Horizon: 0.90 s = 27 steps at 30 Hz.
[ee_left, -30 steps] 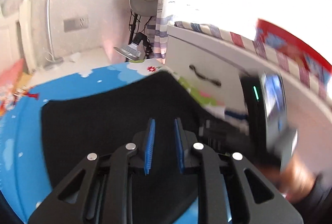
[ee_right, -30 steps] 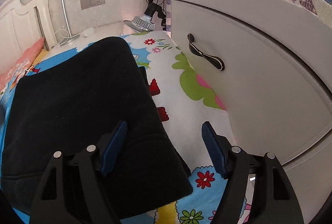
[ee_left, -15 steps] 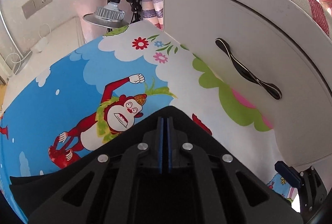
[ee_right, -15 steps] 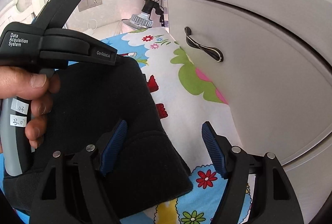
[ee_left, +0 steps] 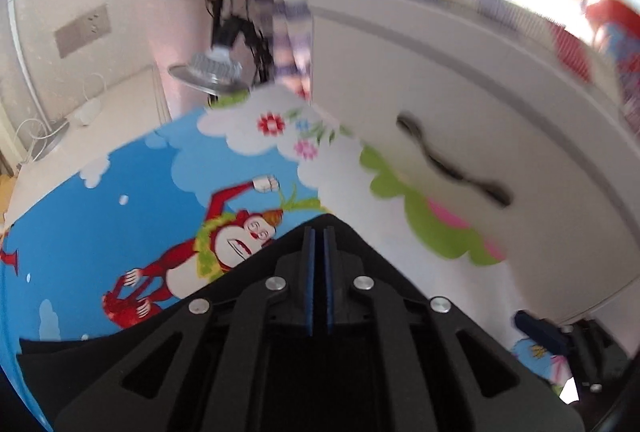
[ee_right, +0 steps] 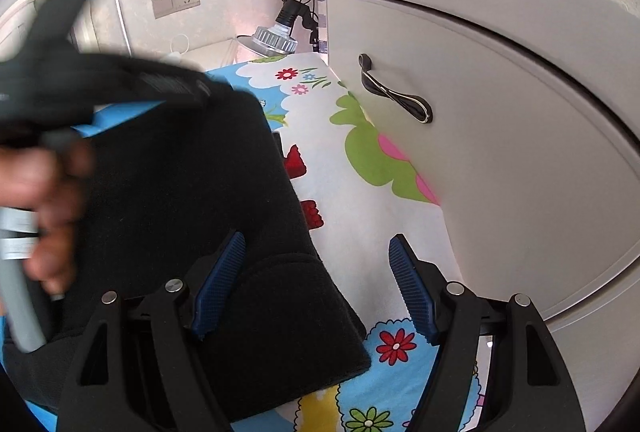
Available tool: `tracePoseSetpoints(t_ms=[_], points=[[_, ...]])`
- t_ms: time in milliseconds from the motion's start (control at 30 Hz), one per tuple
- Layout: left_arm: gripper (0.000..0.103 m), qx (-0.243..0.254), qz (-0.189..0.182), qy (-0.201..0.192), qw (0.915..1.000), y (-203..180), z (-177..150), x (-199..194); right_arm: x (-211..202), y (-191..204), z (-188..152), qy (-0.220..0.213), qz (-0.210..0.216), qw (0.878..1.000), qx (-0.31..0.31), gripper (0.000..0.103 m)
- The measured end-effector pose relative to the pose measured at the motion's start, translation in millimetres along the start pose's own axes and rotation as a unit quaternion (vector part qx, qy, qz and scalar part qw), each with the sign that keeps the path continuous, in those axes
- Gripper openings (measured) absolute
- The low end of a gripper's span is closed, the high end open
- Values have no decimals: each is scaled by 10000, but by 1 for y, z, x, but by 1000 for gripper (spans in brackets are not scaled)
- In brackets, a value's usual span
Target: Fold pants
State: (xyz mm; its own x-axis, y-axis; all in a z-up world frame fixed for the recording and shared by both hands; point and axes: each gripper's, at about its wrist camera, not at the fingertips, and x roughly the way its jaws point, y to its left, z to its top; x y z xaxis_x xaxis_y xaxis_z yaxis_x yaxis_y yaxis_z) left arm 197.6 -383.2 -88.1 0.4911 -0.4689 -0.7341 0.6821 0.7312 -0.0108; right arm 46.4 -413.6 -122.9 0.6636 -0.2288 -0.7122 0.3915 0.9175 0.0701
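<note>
Pants (ee_right: 192, 216) lie folded flat on the cartoon sheet (ee_right: 360, 216), left of the white drawer (ee_right: 500, 135). Soft, thick, matte fabric: probably limp and light, not slippery. Left tongs (ee_left: 319, 236) closed, black cloth draping from the tip, so likely pinching a pants edge. Right tongs (ee_right: 316, 260) open and empty over the near corner. Best hold: the thick edge band.

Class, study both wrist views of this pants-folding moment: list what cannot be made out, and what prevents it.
- Left wrist view: whether the shut left gripper pinches the black pants; its own body hides the fabric there.
- Right wrist view: the pants' left part, behind a blurred hand.
- Left wrist view: the drawer handle, smeared by motion.
- Right gripper: nothing between its open fingers.
</note>
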Motion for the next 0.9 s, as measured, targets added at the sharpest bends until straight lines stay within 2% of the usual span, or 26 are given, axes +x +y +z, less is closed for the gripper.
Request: tracePoseSetpoints(t_ms=[100, 267, 367, 433, 500, 533, 567, 633, 700, 800, 867, 900], points=[[6, -561, 45, -111, 9984, 15, -14, -39, 1, 0, 0, -12, 4, 10000, 51, 68], [7, -800, 45, 84, 9968, 14, -71, -67, 1, -1, 0, -17, 0, 10000, 58, 68], [8, -909, 92, -87, 9958, 5, -106, -89, 1, 0, 0, 2, -33, 10000, 3, 68], [18, -869, 130, -363, 9955, -4, -128, -109, 1, 0, 0, -4, -41, 10000, 1, 68], [21, -765, 289, -235, 9964, -8, -143, -109, 1, 0, -1, -11, -47, 10000, 12, 68], [21, -885, 248, -179, 9956, -5, -152, -105, 0, 0, -1, -16, -50, 10000, 2, 68], [21, -888, 241, -323, 9952, -4, -157, -109, -1, 1, -1, -32, -71, 10000, -11, 68], [28, -753, 455, -377, 9954, -10, -159, -113, -1, 3, -1, -61, -145, 9999, -61, 68], [33, -831, 638, -337, 9939, -12, -159, -113, -1, 3, -1, -59, -160, 9998, -79, 68], [41, -967, 626, -439, 9924, -9, -163, -114, -2, 2, -1, -66, -160, 9998, -88, 68], [44, -719, 644, -514, 9940, -10, -166, -116, -1, 3, -1, -72, -170, 9998, -101, 68], [53, -675, 719, -516, 9938, -9, -167, -118, -1, 3, 0, -73, -179, 9998, -108, 68]])
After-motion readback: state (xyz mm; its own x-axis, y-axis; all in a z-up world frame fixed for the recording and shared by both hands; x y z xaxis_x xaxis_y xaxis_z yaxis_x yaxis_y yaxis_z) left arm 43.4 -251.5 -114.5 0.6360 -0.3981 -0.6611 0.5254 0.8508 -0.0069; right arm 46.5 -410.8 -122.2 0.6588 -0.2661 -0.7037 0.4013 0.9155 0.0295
